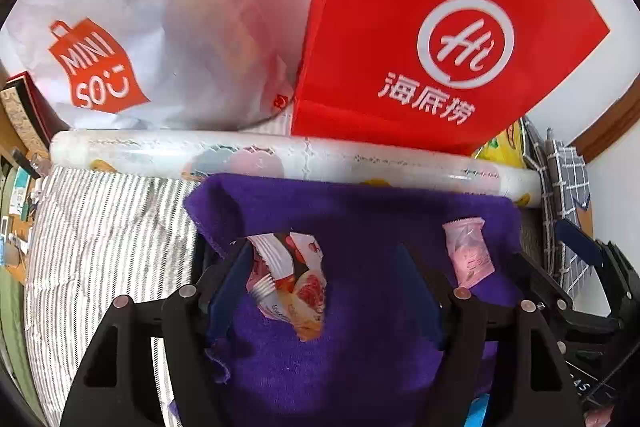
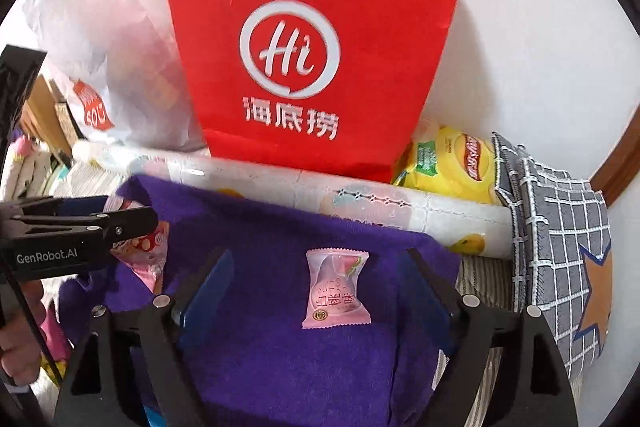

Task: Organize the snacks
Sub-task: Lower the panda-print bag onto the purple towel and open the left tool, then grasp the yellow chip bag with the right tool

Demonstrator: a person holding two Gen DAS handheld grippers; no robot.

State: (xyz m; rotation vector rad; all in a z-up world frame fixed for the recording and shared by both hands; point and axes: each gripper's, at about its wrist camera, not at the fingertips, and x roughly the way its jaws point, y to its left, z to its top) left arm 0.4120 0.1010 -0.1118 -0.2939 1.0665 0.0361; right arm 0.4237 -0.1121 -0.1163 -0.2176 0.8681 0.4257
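Observation:
A red and white snack packet [image 1: 294,283] lies on a purple cloth [image 1: 360,327]. My left gripper [image 1: 320,263] is open around it, the left finger [image 1: 224,287] next to the packet. A pink candy packet [image 2: 336,289] lies on the same cloth [image 2: 280,367], between the open fingers of my right gripper [image 2: 316,263], apart from both. The pink packet also shows in the left wrist view [image 1: 470,253], right of the left gripper. The left gripper's side [image 2: 80,231] shows at the left of the right wrist view, over the red and white packet [image 2: 148,259].
A red paper bag [image 2: 316,39] and a white plastic bag [image 1: 132,39] stand at the back against the wall. A printed roll [image 1: 280,157] lies before them. A yellow snack bag [image 2: 452,167] and checked grey cushions [image 2: 560,235] are at the right. A striped cloth [image 1: 100,247] lies left.

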